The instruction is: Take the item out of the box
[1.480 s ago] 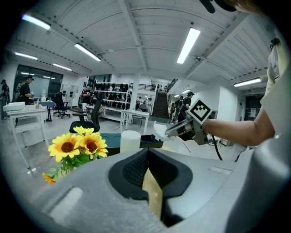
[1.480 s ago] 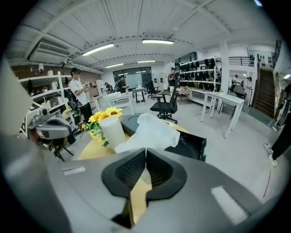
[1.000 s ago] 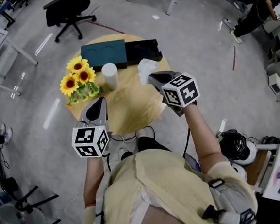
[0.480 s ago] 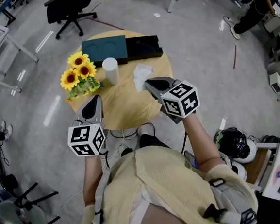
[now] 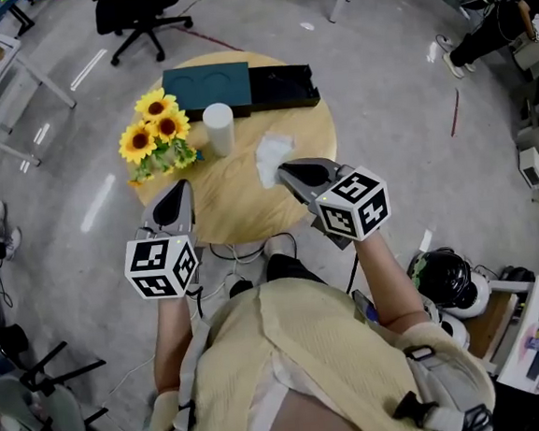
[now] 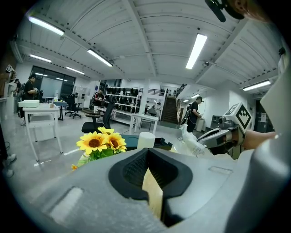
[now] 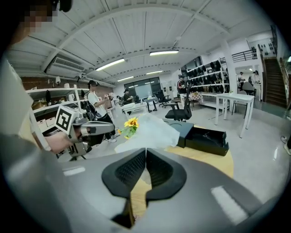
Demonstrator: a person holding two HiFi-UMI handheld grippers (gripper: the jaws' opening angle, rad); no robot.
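A round wooden table [image 5: 241, 208] carries an open black box [image 5: 284, 88], seemingly empty, touching a teal tray [image 5: 206, 78] with two bare round hollows. Sunflowers [image 5: 157, 133] and a white cylinder [image 5: 218, 130] stand beside it. The right gripper [image 5: 284, 171] pinches a crumpled white wrapper [image 5: 271, 151], clear of the box. The left gripper [image 5: 181, 188] is closed on nothing.

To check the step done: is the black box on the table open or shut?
Open: the black box shows its bare interior, nothing covering it.
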